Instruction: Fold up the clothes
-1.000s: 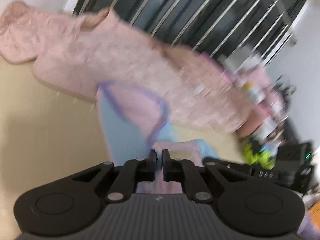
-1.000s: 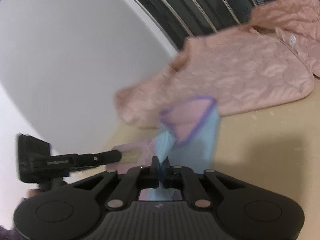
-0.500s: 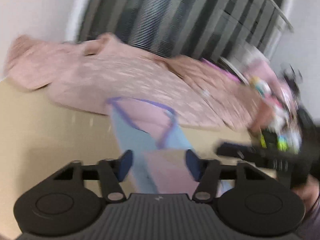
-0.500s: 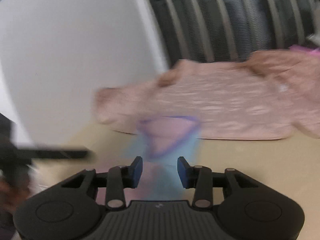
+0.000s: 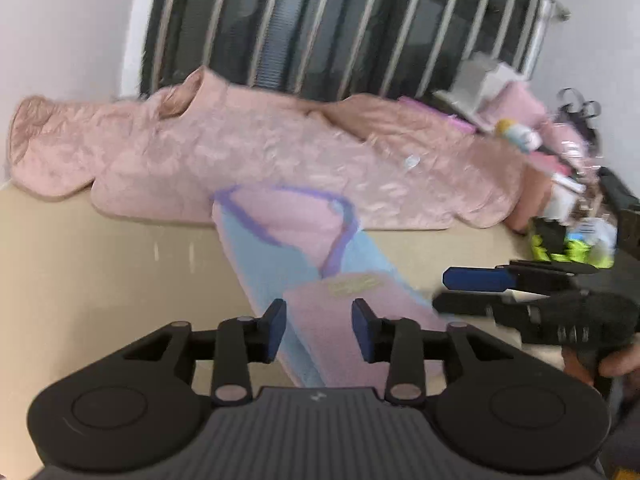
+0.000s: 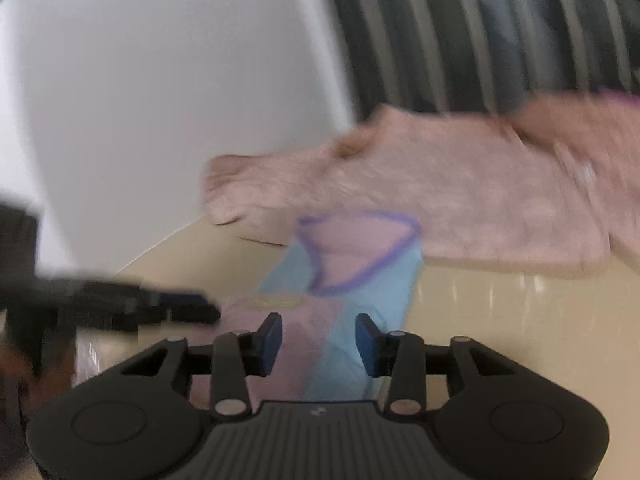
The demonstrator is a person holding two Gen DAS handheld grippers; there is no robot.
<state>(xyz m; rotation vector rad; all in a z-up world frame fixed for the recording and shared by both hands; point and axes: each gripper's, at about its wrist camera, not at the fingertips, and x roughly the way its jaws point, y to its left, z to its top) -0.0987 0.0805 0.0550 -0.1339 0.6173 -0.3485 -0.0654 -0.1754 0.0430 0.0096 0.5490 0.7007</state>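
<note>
Now both tools, left tool [image 5: 319, 330] and right tool [image 6: 319, 344], have just been opening and stand half apart, gripping nothing, above the folded blue-and-pink garment [image 5: 304, 264] lying released on the desk [image 5: 100, 264], with a pink quilted jacket [image 5: 280, 152] beyond.

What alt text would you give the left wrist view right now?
The left gripper hovers with jaws open, having just been opening, over a folded light-blue and pink garment with purple trim on a beige table. Behind lies a quilted pink jacket; the right gripper is alongside.
</note>
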